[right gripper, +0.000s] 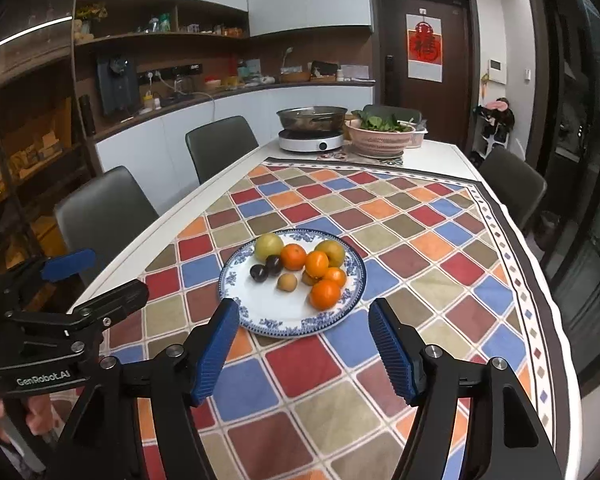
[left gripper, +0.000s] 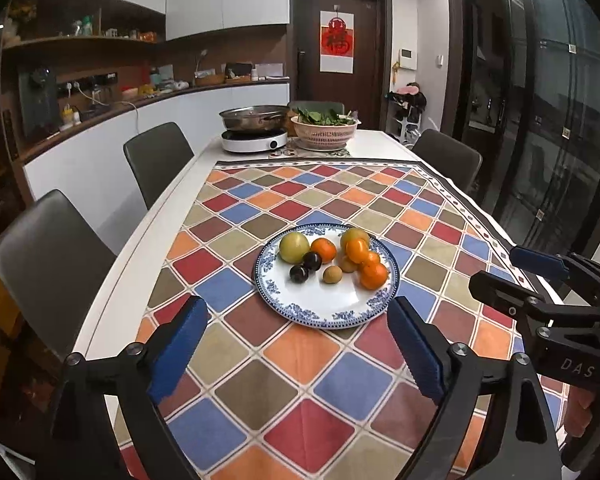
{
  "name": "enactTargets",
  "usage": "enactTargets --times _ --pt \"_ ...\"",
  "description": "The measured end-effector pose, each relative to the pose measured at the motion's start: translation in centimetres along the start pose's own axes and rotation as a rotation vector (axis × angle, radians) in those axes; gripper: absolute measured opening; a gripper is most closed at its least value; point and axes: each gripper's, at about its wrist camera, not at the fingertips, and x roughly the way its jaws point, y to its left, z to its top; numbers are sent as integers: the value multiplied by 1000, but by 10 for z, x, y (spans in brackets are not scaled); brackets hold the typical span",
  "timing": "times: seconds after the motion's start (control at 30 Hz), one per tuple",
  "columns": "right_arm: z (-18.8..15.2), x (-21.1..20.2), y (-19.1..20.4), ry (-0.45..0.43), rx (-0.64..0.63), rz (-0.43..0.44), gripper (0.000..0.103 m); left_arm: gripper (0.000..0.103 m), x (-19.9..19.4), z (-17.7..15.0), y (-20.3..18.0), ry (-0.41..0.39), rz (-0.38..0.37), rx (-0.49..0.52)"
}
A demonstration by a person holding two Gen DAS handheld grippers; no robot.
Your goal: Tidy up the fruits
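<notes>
1. Kitchen-dining room, left wrist view: long white counter (left gripper: pixel 168 216) under a chequered cloth (left gripper: pixel 300 380), chairs along both sides, a pan on an induction hob (left gripper: pixel 255 138) and a basket of greens (left gripper: pixel 325 130) at the far end.
2. Same view: blue-rimmed plate (left gripper: pixel 312 308) lies on the cloth ahead of the left tool (left gripper: pixel 298 350). It carries the fruits in a loose cluster: two yellow-green ones, several oranges (left gripper: pixel 374 275), two dark plums (left gripper: pixel 304 267), small brown ones.
3. Left tool: jaws wide apart, holding nothing, short of the plate's near rim.
4. Right tool (left gripper: pixel 540 270): seen at the right edge, apart from the plate.
5. Right wrist view: same plate (right gripper: pixel 260 312), fruits touching one another; plums (right gripper: pixel 266 268) beside an orange (right gripper: pixel 293 257). Right tool (right gripper: pixel 304 348) spread wide, empty, near the plate rim. Left tool (right gripper: pixel 68 260) at left edge; its opening cannot be told from here.
6. Hazards, as judged: round fruits may roll off the shallow plate if a neighbour is nudged; packed oranges leave little room for a finger; plums may bruise under a hard squeeze; a knock to the rim may slide the plate on the cloth.
</notes>
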Motion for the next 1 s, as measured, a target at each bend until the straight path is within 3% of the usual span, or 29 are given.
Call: enactTargets --times 0.6,1.0 --pt "-43 -71 3 -50 28 -38 72 102 -66 -31 -23 -72 14 41" --pt "-54 -90 9 -70 16 -25 72 103 -86 -40 -26 -103 23 39"
